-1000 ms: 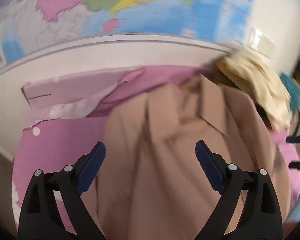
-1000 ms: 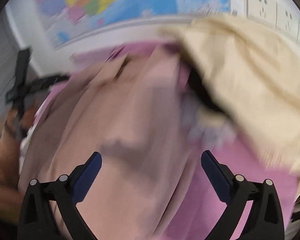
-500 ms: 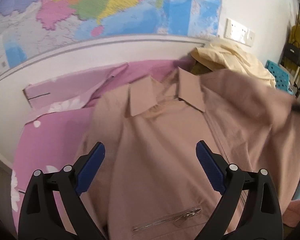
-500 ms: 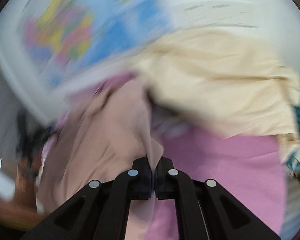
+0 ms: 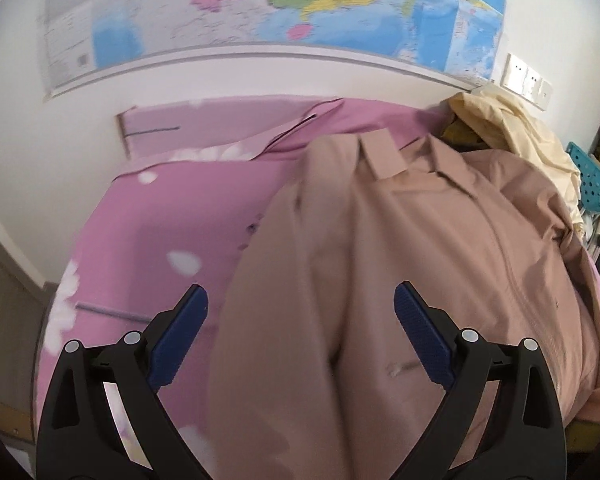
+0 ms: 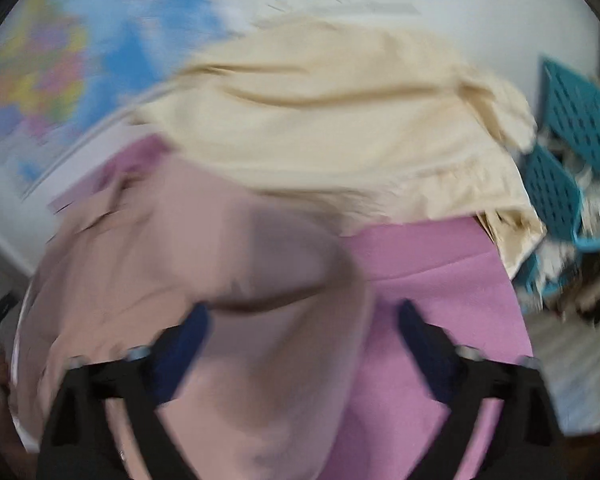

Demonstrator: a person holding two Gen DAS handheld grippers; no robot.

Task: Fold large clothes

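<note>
Currently, tan jacket lies collar-far on pink bedsheet, long axis running away from both grippers; left gripper spread above its left edge, right gripper spread, blurred, over its right side, neither holding cloth

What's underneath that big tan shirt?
The tan shirt lies on a pink flowered bedsheet, which shows around it. A cream garment sits behind its collar. Whatever lies directly beneath the shirt is covered.

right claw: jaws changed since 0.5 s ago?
Yes. The right claw, shut on the tan shirt then, is now open above it, the pink sheet alongside.
</note>
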